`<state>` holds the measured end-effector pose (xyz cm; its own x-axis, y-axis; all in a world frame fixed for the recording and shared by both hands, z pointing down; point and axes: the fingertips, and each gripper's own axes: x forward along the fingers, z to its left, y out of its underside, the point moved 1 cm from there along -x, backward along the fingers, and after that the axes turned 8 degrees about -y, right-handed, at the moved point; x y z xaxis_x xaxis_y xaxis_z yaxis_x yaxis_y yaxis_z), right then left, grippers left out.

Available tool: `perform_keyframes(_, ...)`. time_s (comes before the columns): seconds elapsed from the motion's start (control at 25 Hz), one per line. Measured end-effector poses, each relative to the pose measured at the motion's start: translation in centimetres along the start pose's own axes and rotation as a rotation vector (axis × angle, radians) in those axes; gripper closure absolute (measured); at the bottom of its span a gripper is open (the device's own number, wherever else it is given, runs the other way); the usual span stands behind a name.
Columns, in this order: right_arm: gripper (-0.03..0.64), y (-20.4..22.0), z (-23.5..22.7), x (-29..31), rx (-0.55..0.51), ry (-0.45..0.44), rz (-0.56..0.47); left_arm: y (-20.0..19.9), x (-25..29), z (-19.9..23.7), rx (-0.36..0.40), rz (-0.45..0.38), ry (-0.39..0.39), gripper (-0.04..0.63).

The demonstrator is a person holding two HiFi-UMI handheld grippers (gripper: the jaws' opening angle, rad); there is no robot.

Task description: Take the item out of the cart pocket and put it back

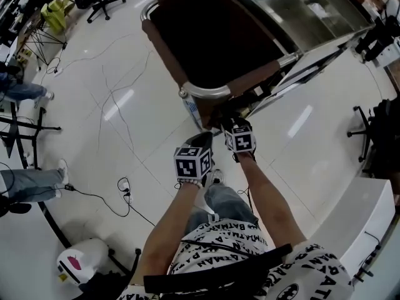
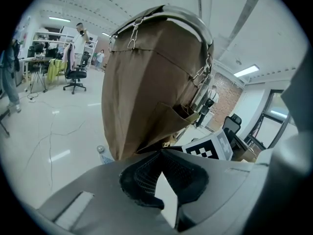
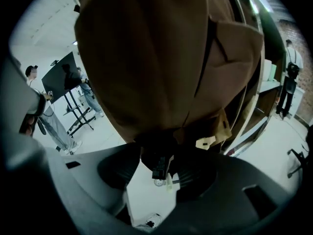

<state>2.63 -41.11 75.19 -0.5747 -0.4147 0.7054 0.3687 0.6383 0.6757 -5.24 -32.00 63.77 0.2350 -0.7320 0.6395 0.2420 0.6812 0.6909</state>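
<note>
Brown cart pocket point(image 2: 168, 119) near right gripper point(image 3: 156, 173)

L gripper point(image 2: 161, 152) fingers together; R gripper point(image 3: 157, 176) fingers apart; both nose-down

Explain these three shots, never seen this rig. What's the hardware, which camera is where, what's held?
No robot: a person holds a two-jaw gripper in each hand. The head view is from a camera on the person's head, looking down at a cart with a brown fabric bag. The other two come from a camera on each gripper, looking along its jaws. The left gripper has its jaws together, empty. The right gripper is open at the bag's lower edge, a dark item between its jaws, unclamped; I can't tell what it is. A bottle sits low beside the cart.
</note>
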Motion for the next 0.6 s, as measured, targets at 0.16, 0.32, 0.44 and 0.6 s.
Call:
perform_keyframes(0.16,0.387,-1.1,1.9,-5.0,0.022,0.01,-0.092,-0.1,-2.7,-0.2,0.011,-0.034,0.023,0.593)
perform_keyframes(0.32,0.502,-2.9,5.4,-11.3,0.06,-0.005,-0.218,-0.2,-6.7,-0.3,0.026,-0.082,0.051,0.594)
perform_keyframes(0.44,0.569,-4.6,8.3,-16.2,0.03,0.01,-0.306,-0.5,-9.8,-0.8,0.03,-0.13,0.083,0.593)
perform_keyframes(0.6,0.615,-5.3,12.7,-22.3,0.038,0.0,-0.392,-0.3,-14.9,-1.8,0.039,-0.192,0.126,0.593)
